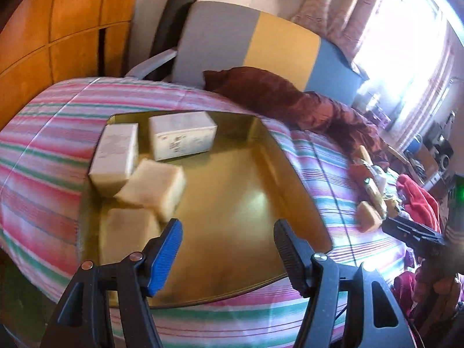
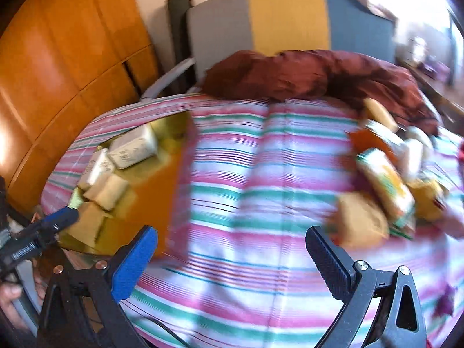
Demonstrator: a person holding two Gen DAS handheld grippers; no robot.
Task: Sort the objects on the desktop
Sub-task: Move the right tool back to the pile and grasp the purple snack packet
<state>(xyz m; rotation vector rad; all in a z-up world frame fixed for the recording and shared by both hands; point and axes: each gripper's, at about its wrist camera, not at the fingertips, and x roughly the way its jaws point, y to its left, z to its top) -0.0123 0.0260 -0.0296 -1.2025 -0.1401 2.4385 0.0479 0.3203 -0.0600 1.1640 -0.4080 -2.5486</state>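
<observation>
Gold tray: a shiny gold tray (image 1: 237,191) lay on the striped bedspread (image 1: 43,150), toward the wardrobe side of the bed.
Sorted so far: four pale boxes sat bunched in its far left corner: a white carton (image 1: 182,134) at the back, a second white box (image 1: 114,156) beside it, a cream block (image 1: 153,185) tilted against them, and another cream block (image 1: 127,232) nearest.
Room left: most of the tray floor showed bare.
Left gripper: the left gripper (image 1: 227,249) hung over the tray's near edge, jaws spread wide, nothing between them.
Right gripper: the right gripper (image 2: 232,256) was also spread and empty, above bare bedspread between tray and pile.
Still to sort: a loose heap waited to the right, with a tan round-edged pack (image 2: 361,220), an orange-and-green packet (image 2: 385,184) and more behind, too blurred to name.
Progress: I judged it roughly a third done, with the right-hand heap untouched.
</observation>
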